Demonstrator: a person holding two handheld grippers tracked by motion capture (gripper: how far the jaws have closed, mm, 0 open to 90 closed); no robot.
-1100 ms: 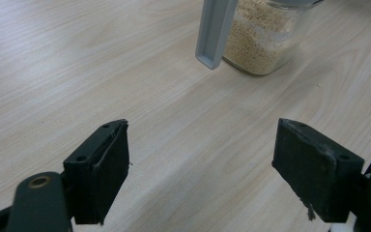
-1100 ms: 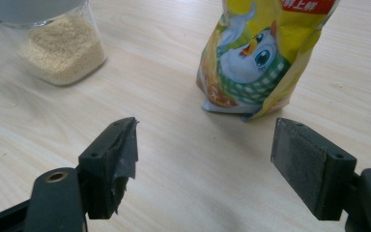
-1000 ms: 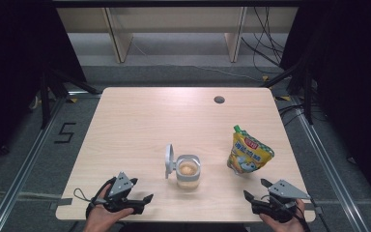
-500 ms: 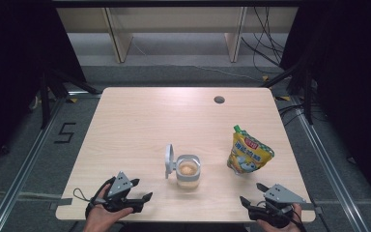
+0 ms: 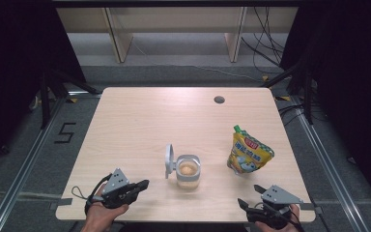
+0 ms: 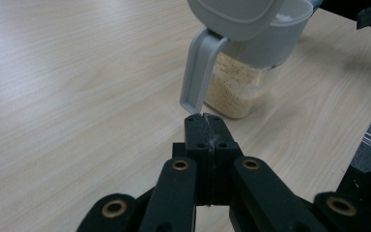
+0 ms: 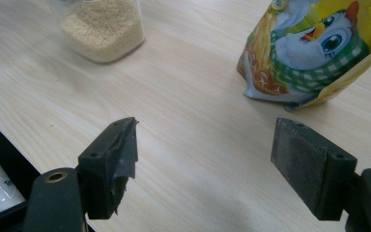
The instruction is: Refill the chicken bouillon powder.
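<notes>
Jaws of the left hand-held gripper [image 6: 206, 126] have just been closed together, empty, near the jar [image 6: 244, 72]; the right hand-held gripper [image 7: 207, 145] is held apart, empty.

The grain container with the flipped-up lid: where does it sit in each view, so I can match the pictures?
High view: grain container at table centre-front, between the two grippers.
Left gripper view: upper middle to right, just beyond the shut left gripper, lid hanging toward it.
Right gripper view: top left, lower body in frame, beyond the open right gripper.
Shared landmark: the yellow pouch, at the right gripper view's top right.
</notes>
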